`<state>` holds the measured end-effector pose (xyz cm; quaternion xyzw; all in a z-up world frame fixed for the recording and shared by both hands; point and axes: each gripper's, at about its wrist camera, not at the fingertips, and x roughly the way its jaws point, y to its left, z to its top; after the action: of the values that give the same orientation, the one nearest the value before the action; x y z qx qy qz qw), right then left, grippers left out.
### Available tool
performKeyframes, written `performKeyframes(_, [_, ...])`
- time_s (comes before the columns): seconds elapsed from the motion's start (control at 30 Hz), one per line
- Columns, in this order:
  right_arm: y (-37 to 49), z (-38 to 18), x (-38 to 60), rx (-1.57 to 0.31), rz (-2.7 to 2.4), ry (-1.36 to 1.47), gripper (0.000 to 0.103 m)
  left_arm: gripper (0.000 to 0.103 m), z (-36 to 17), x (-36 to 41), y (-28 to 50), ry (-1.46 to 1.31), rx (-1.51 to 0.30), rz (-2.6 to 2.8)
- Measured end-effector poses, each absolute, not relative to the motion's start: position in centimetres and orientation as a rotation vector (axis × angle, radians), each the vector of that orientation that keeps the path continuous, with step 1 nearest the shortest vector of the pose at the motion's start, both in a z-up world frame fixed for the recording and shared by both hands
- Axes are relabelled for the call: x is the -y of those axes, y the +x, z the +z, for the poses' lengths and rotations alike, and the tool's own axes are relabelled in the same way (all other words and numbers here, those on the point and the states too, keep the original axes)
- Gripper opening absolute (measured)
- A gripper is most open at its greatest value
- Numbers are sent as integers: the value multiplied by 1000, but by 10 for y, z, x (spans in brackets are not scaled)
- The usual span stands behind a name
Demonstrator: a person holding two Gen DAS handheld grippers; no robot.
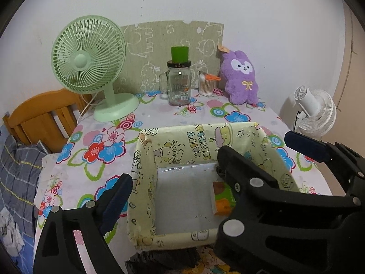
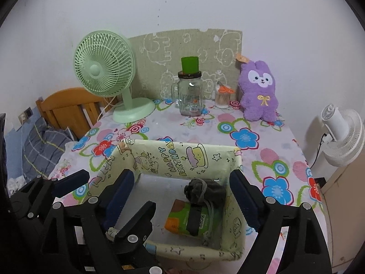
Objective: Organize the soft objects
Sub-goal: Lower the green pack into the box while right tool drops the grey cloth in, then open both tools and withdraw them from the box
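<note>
purple plush toy (image 2: 260,91): far right of surface (image 2: 205,130), beyond box (image 2: 182,157); right hand-held gripper (image 2: 182,196) nearer, agape, empty; left hand-held gripper (image 1: 173,182) likewise.

- My left wrist view sits close above the near edge of the surface (image 1: 159,118), angled down toward the far wall.
- My right wrist view does likewise, sharing the box (image 2: 182,157) and far-edge clutter.
</note>
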<state>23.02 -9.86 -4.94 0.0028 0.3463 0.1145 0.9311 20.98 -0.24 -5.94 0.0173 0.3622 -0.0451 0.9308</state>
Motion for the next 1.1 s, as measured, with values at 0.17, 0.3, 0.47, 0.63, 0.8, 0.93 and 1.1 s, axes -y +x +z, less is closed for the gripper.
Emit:
performKeyframes(0.17, [216, -38, 104, -685, 224, 13, 96, 100, -47, 8, 194, 37, -705, -93])
performKeyframes(0.3, [204, -30, 107, -669, 220, 15, 97, 100, -40, 12, 183, 38, -689, -91])
performKeyframes(0.47, [189, -22, 109, -654, 220, 13, 97, 101, -33, 13, 169, 36, -674, -88])
performKeyframes(0.63, [174, -15, 113, -638, 227, 23, 98, 101, -26, 17, 154, 39, -653, -93])
performKeyframes(0.8, [159, -7, 117, -619, 221, 20, 98, 102, -20, 20, 141, 35, -636, -101])
performKeyframes(0.93, [146, -2, 121, -603, 213, 23, 98, 103, -17, 22, 128, 32, -622, -103])
performKeyframes(1.1, [129, 1, 124, -595, 204, 21, 98, 103, -17, 24, 114, 30, -613, -113])
